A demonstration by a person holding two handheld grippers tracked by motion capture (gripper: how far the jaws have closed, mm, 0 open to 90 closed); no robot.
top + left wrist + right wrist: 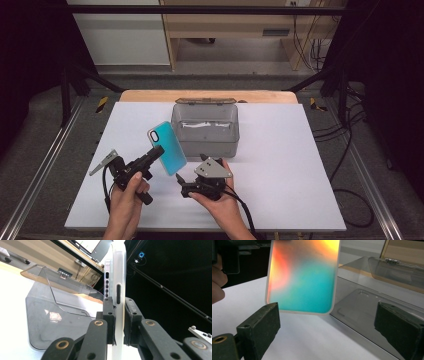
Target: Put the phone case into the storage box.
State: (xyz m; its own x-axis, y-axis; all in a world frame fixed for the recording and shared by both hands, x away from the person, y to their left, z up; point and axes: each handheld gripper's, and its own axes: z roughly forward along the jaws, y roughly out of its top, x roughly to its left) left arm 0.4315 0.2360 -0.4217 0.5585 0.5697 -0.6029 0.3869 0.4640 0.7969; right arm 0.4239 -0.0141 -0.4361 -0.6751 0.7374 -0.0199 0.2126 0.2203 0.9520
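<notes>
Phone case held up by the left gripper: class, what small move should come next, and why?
Probably bring the open right gripper up to the phone case and take its free lower edge: the left gripper clamps one edge, the case hangs above the table beside the open clear box, and the right jaws stand wide just below it.

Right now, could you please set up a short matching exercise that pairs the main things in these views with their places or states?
Things:
1. phone case
2. clear box
3. left tool
4. right tool

States:
A. jaws spread wide, nothing between them
B. stands on the white table top, lid swung open at the back
C. held up off the table, teal and orange
D. jaws clamped on a thin edge

Pairs: 1-C, 2-B, 3-D, 4-A
</notes>
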